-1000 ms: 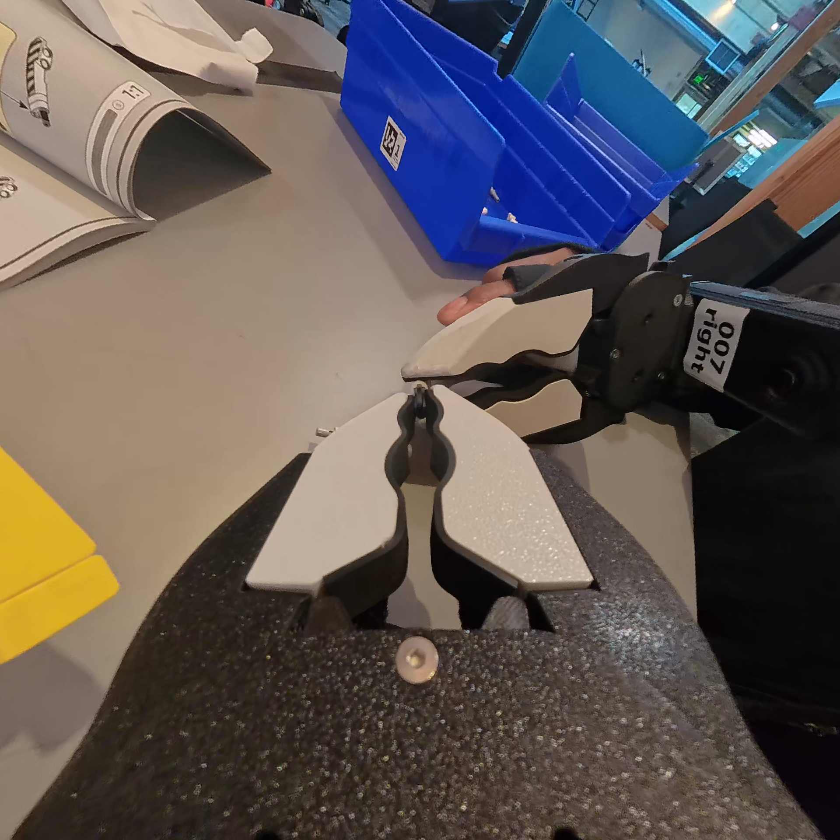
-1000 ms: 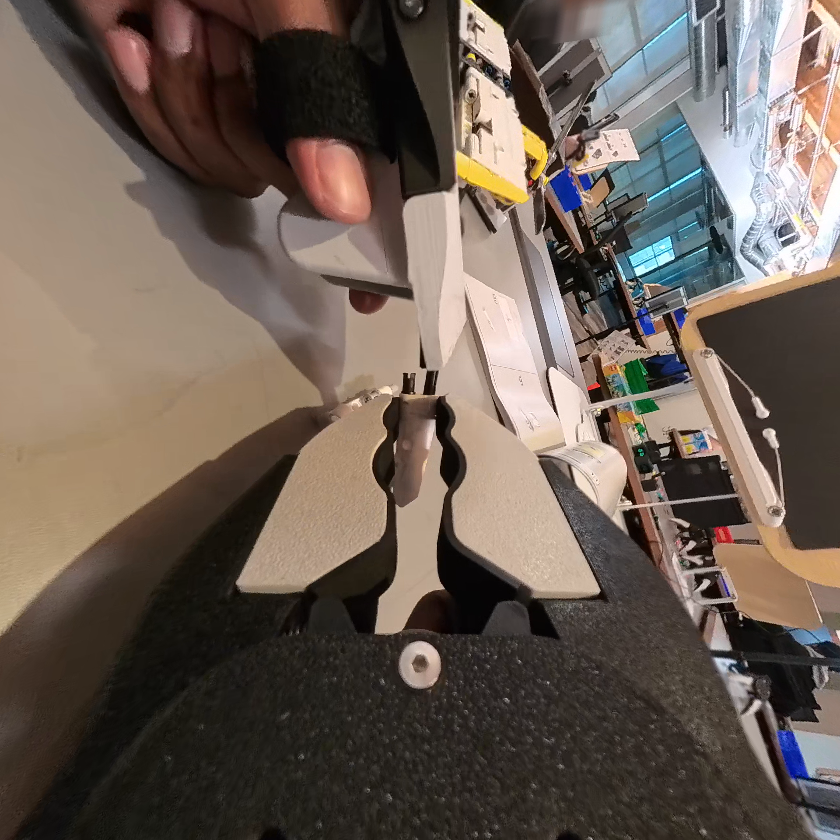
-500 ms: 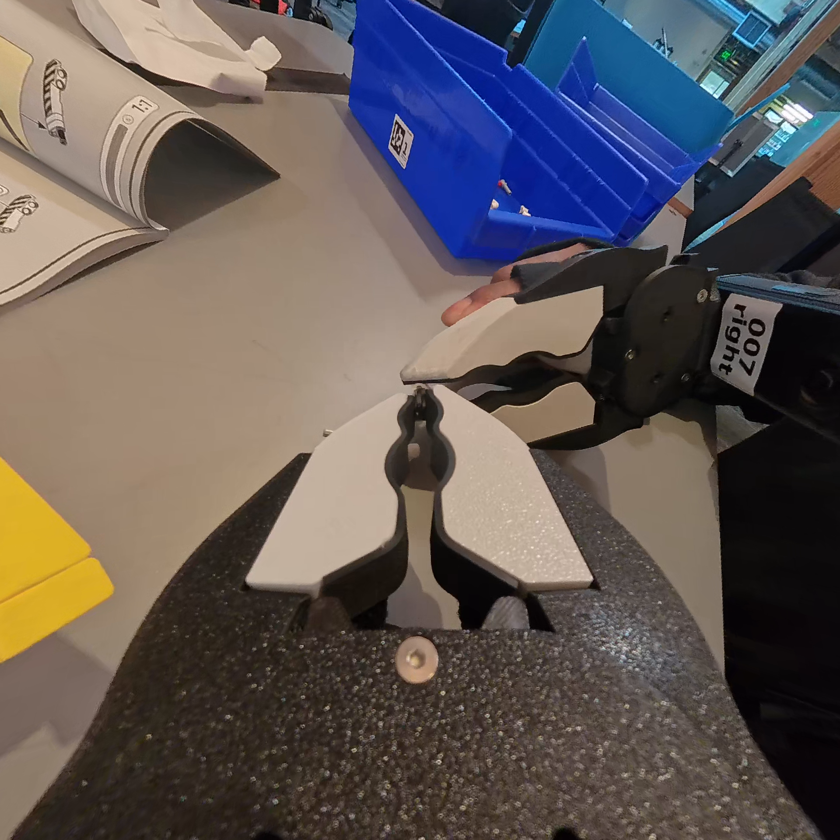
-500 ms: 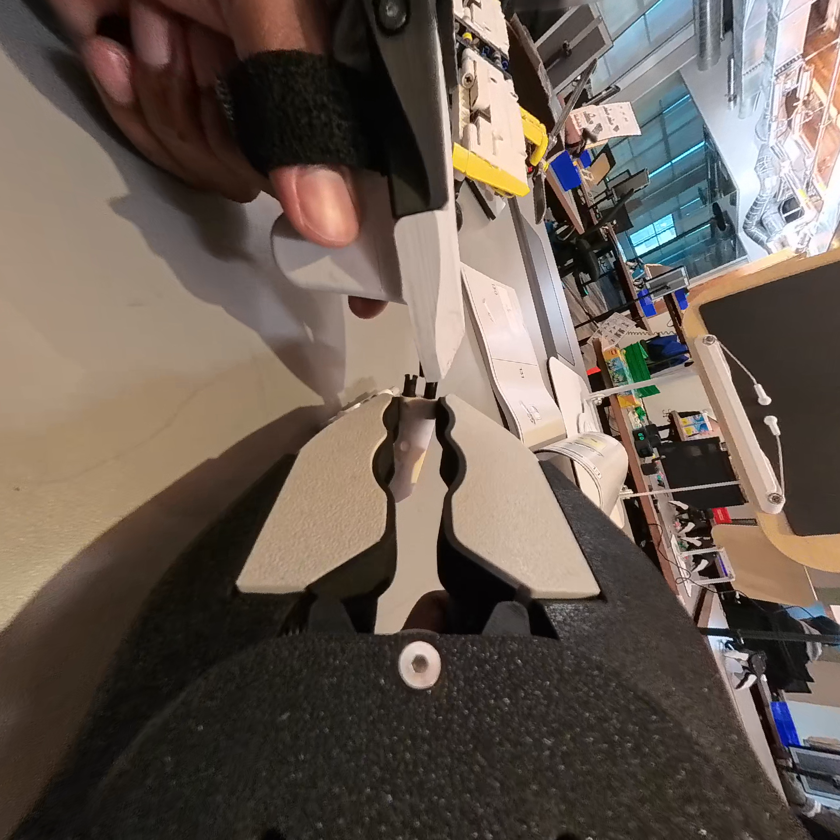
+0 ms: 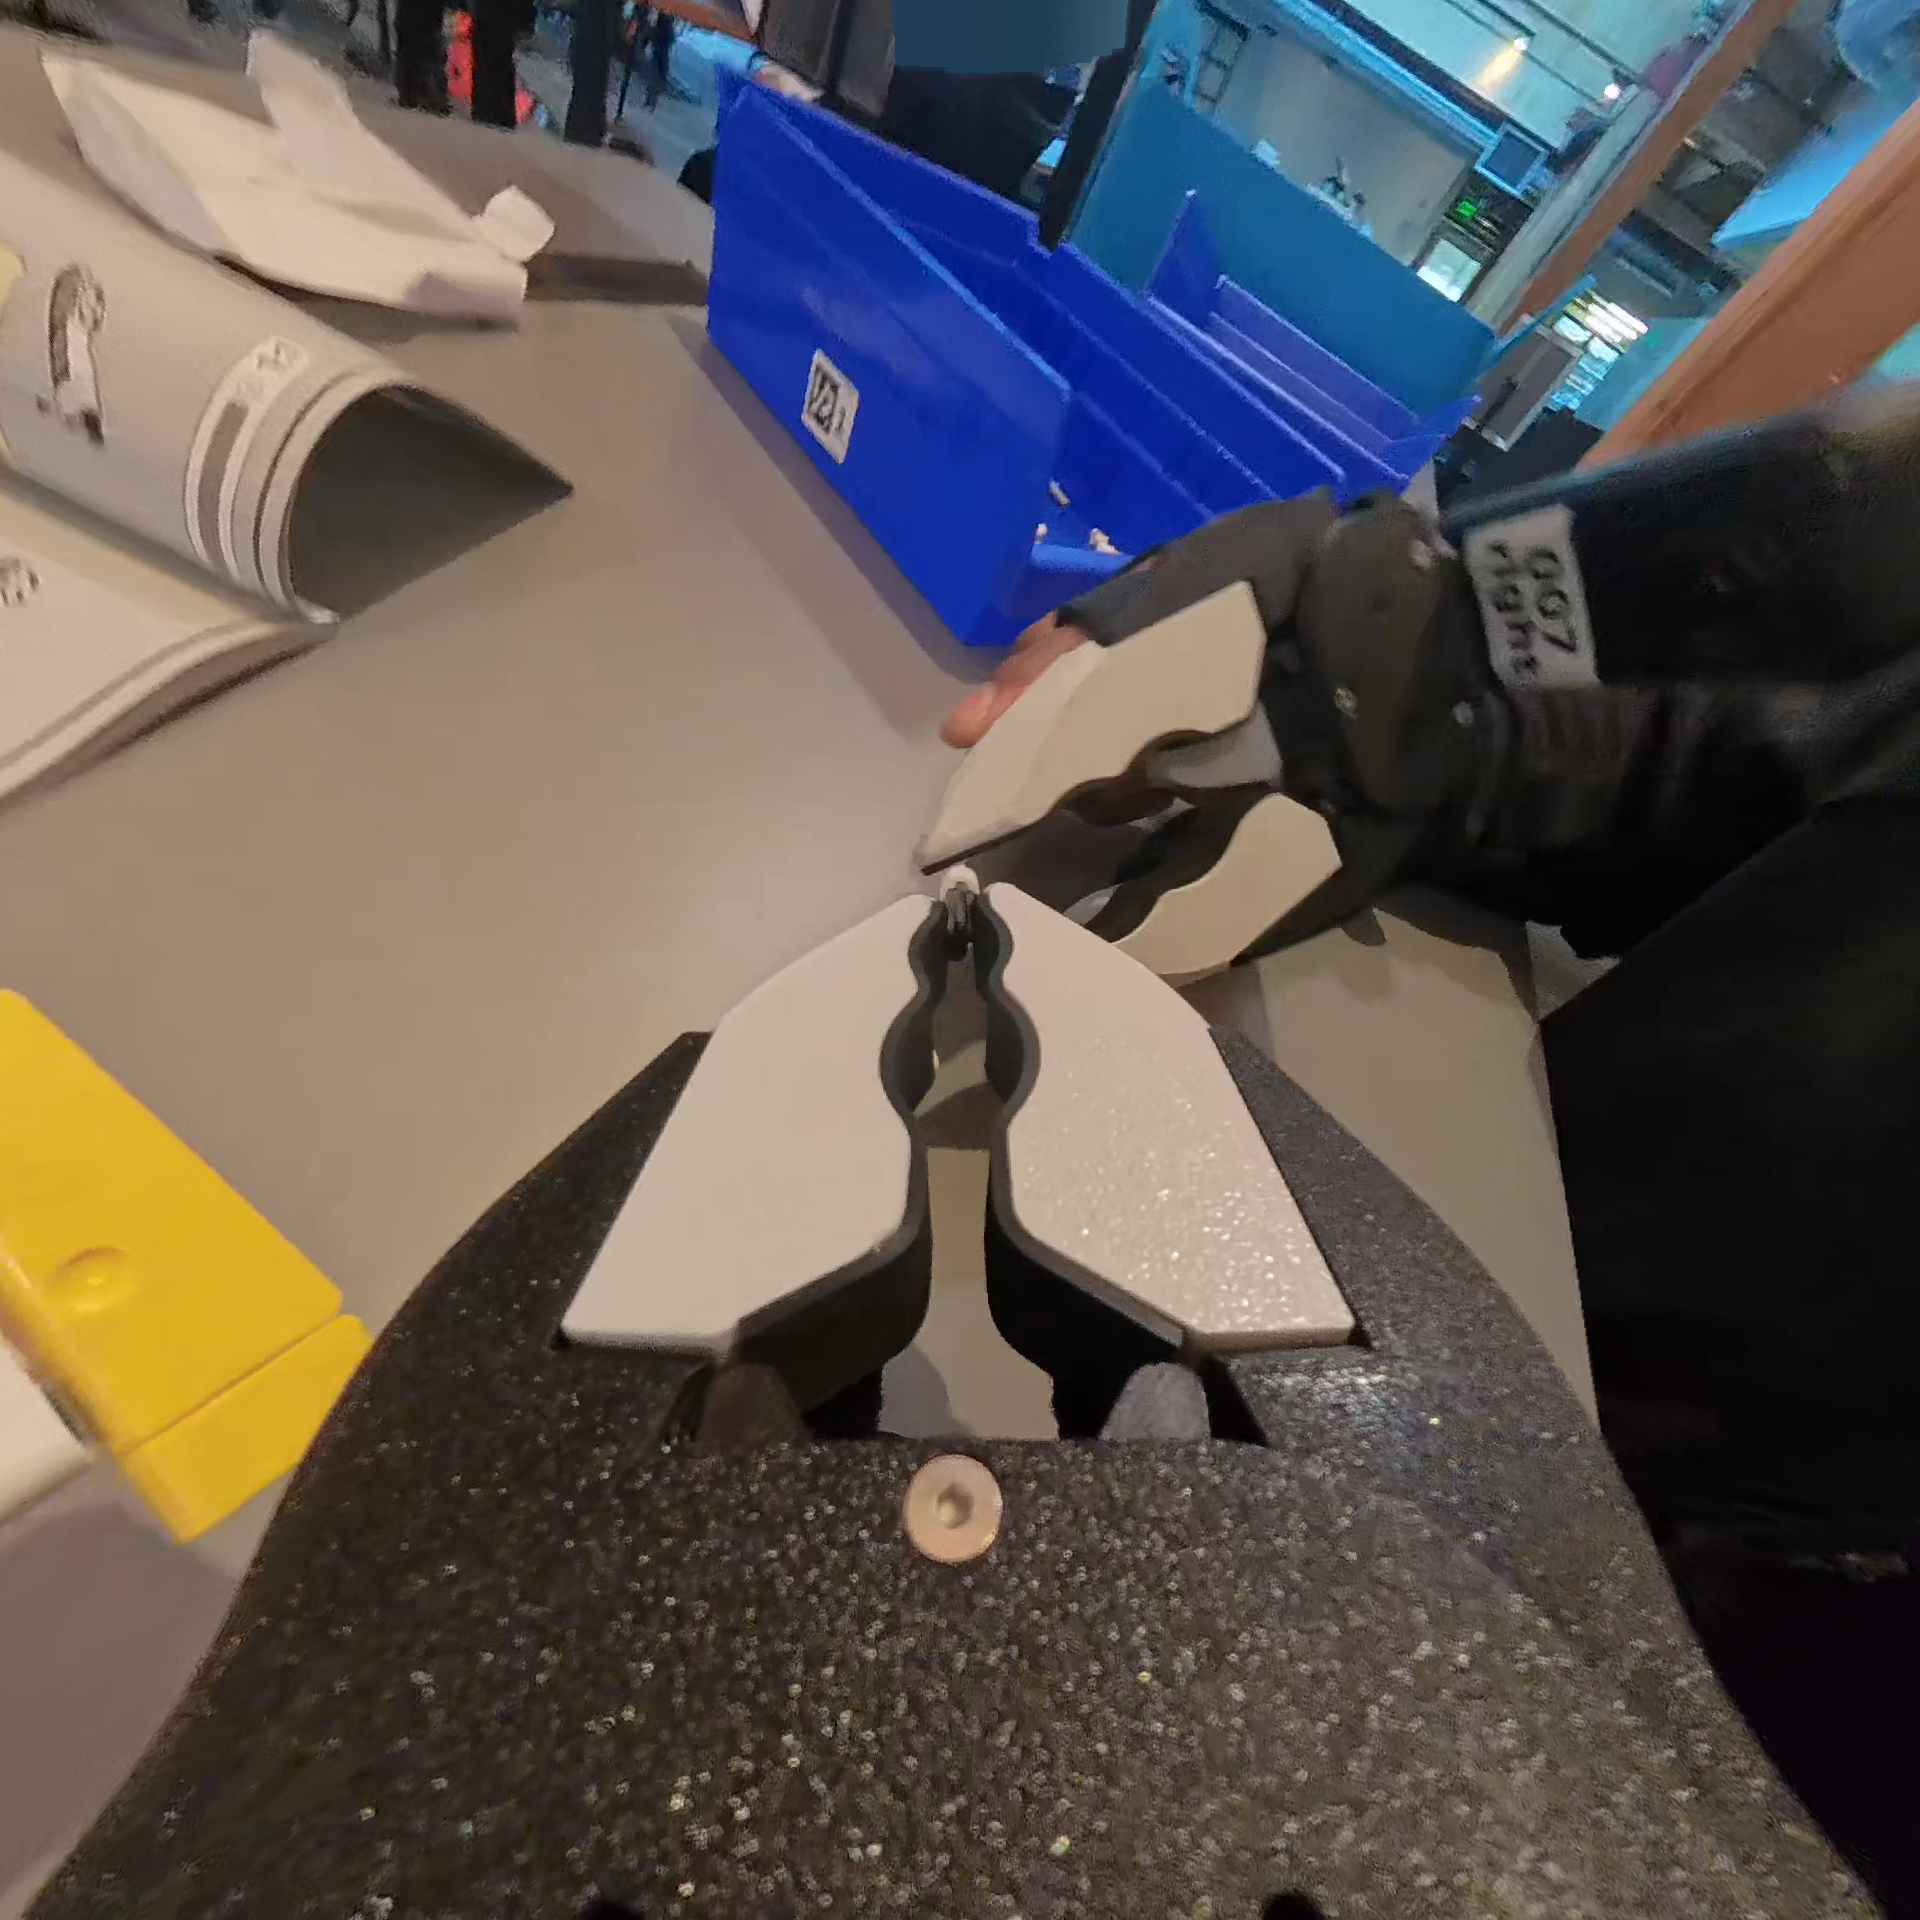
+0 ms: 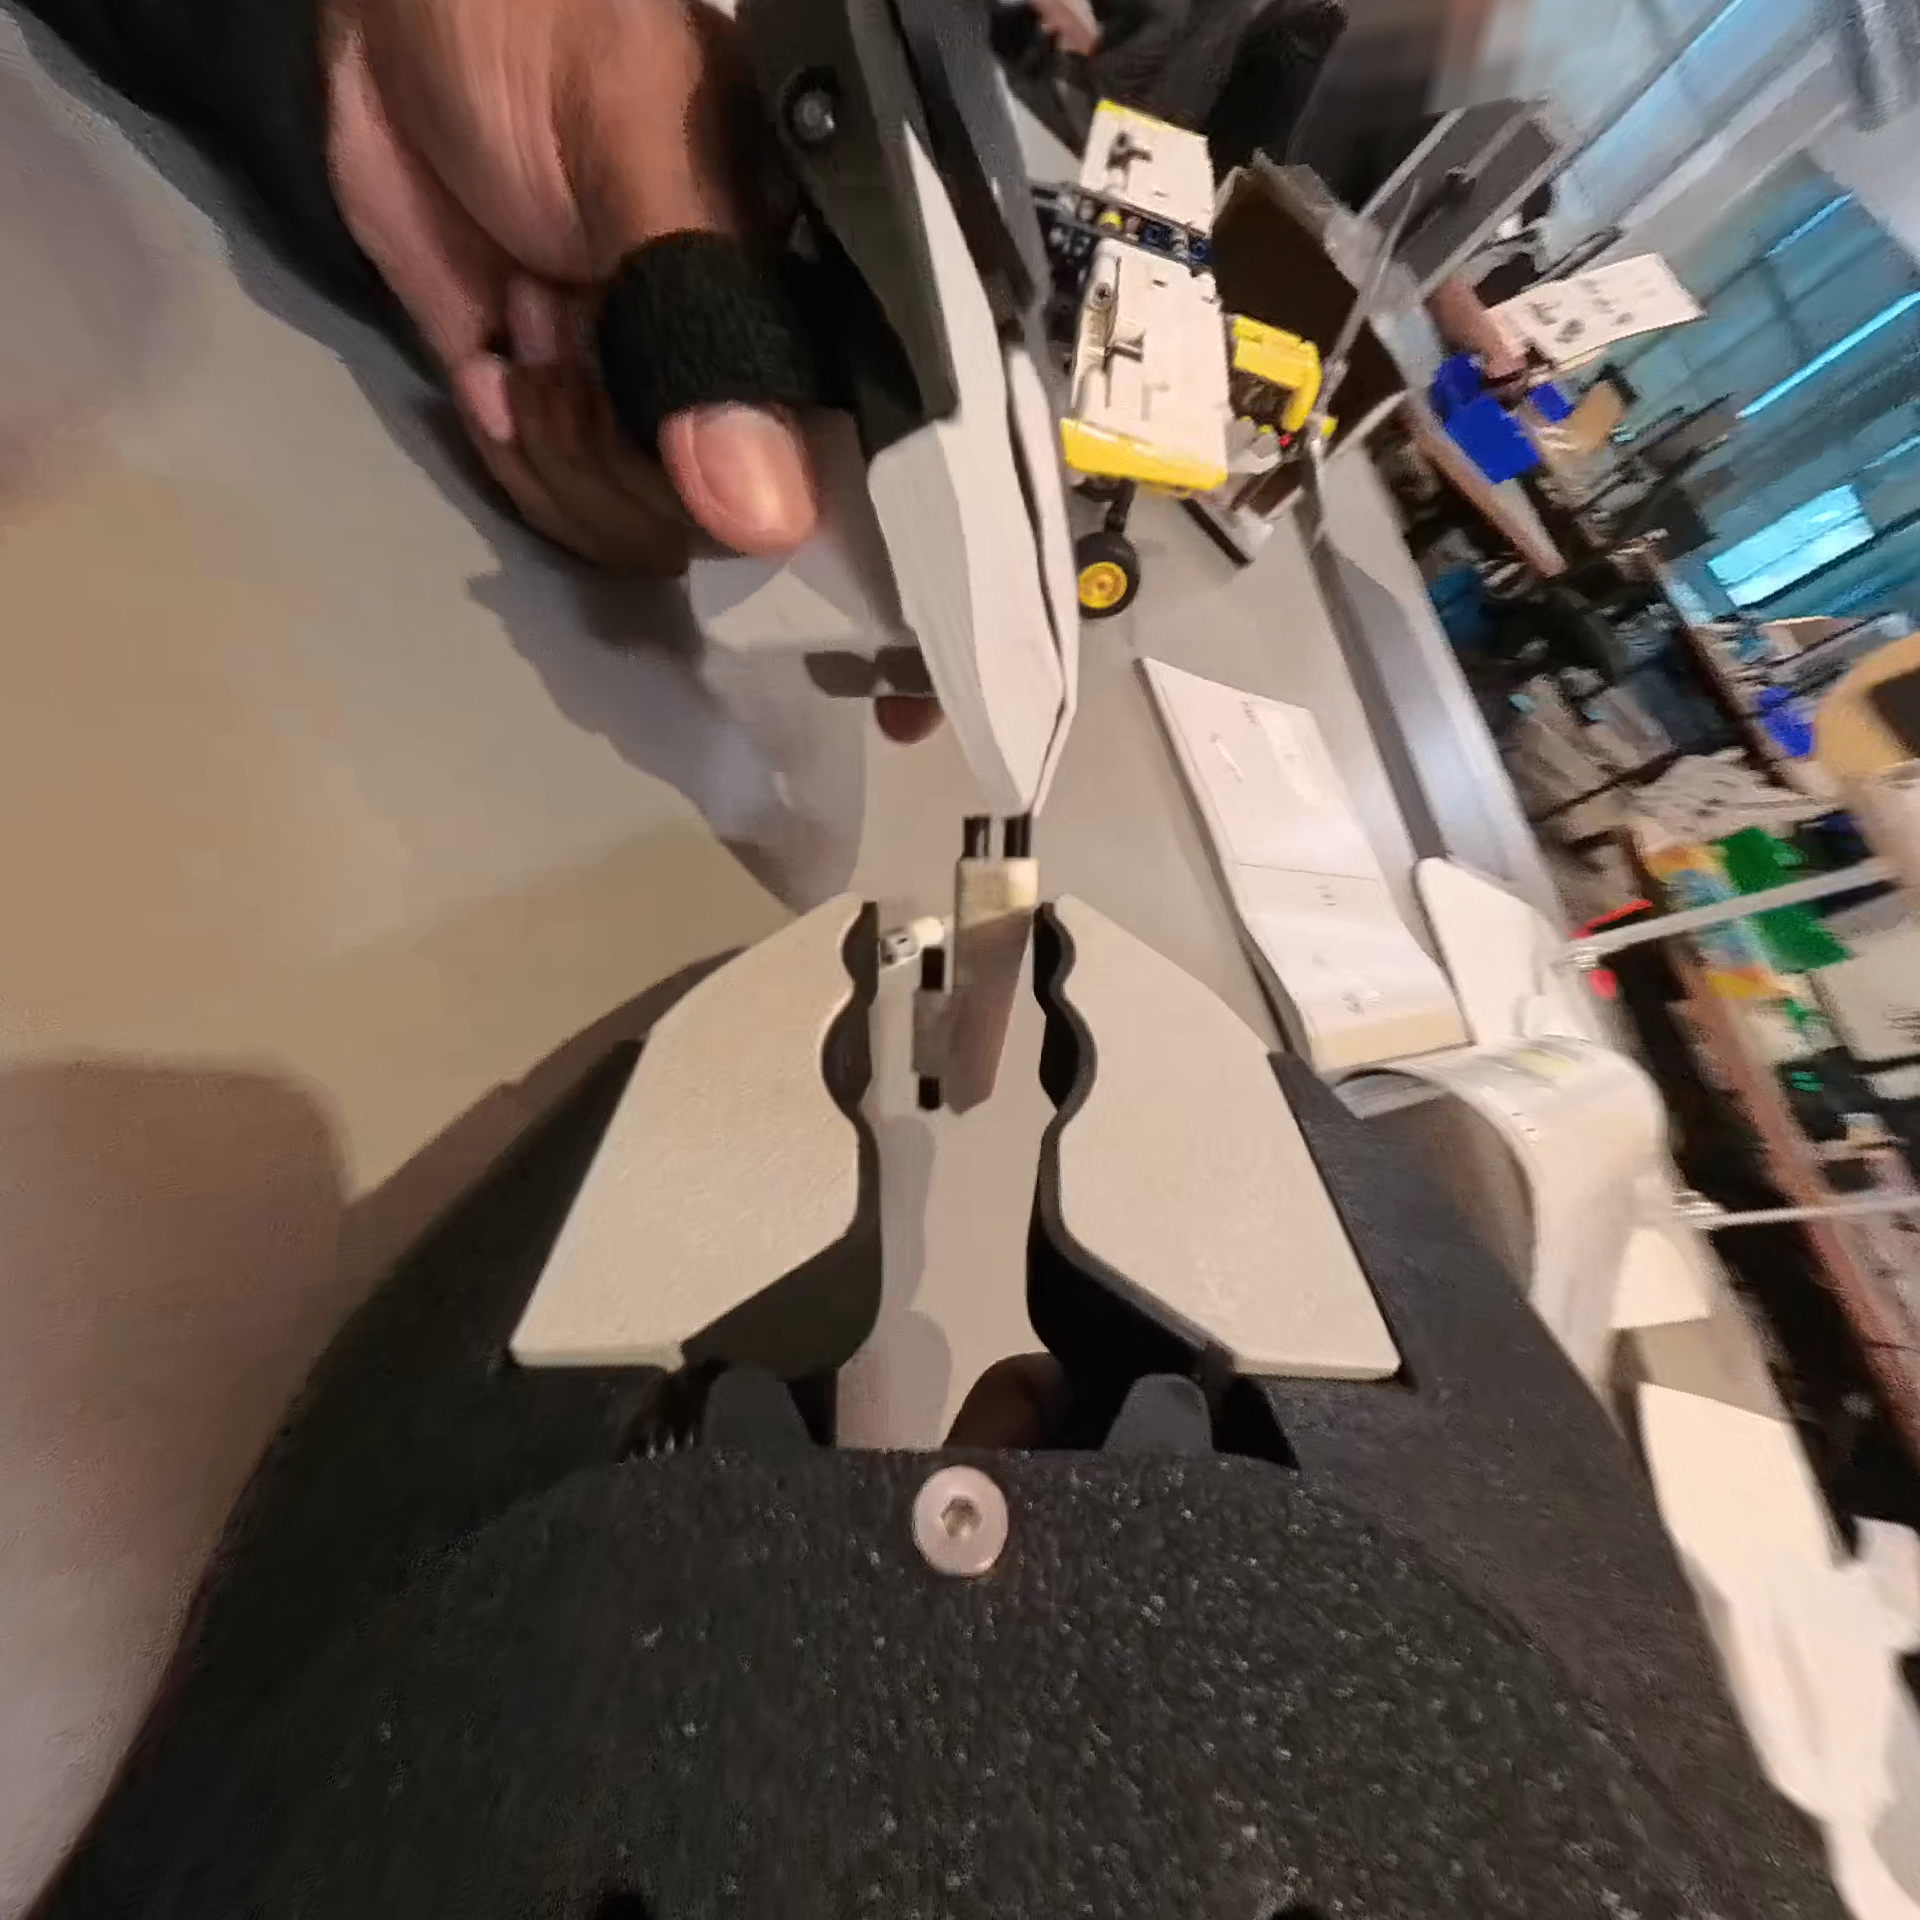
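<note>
The left gripper (image 5: pixel 958 914) is clamped on two black pins (image 6: pixel 995 834) of a small white piece (image 6: pixel 995 886), held above the grey table (image 5: pixel 520 831). The right gripper (image 6: pixel 951 925) stands apart around the piece, its pads clear. Light, stiff and tiny, the piece seems best taken by its flat sides.
</note>
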Tool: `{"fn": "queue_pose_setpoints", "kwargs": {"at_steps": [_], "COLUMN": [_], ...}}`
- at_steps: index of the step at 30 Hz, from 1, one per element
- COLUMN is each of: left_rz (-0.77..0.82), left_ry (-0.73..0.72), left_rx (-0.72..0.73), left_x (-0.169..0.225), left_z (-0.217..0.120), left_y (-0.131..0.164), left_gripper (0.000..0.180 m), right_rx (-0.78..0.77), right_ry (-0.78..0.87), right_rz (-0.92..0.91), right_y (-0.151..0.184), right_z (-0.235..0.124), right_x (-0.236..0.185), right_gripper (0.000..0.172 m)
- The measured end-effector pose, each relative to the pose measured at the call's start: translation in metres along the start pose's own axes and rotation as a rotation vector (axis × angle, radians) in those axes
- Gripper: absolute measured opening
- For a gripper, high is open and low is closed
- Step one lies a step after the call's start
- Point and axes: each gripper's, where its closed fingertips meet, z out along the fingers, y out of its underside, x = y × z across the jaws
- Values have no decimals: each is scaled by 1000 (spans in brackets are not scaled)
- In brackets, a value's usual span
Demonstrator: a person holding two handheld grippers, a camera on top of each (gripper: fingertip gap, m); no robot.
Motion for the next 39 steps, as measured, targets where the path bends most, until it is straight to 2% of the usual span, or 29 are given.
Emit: {"fn": "queue_pose_setpoints", "kwargs": {"at_steps": [2,5,9,12,15,21,39], "left_rz": [47,135,260,345,409,467,496], "left_ry": [14,56,81,97,99,97,24], "left_rx": [-2,-19,-35,-45,-54,-62,-91], "left_x": [3,10,16,22,25,30,26], "left_z": [-1,0,2,3,4,4,8], "left_y": [-1,3,8,12,15,19,23], "left_gripper": [4,4,4,4,4,5,4], "right_rx": [9,45,39,39,27,3,-84], "right_ry": [-66,-155,-224,-230,-231,-226,-189], "right_rz": [70,150,173,145,99,5,19], "right_y": [4,2,3,2,2,2,7], "right_z": [-4,-9,-10,-11,-11,-15,-7], "right_x": [-1,-4,-11,-14,-17,-21,-22], "right_gripper": [37,37,27,11,8,7,6]}}
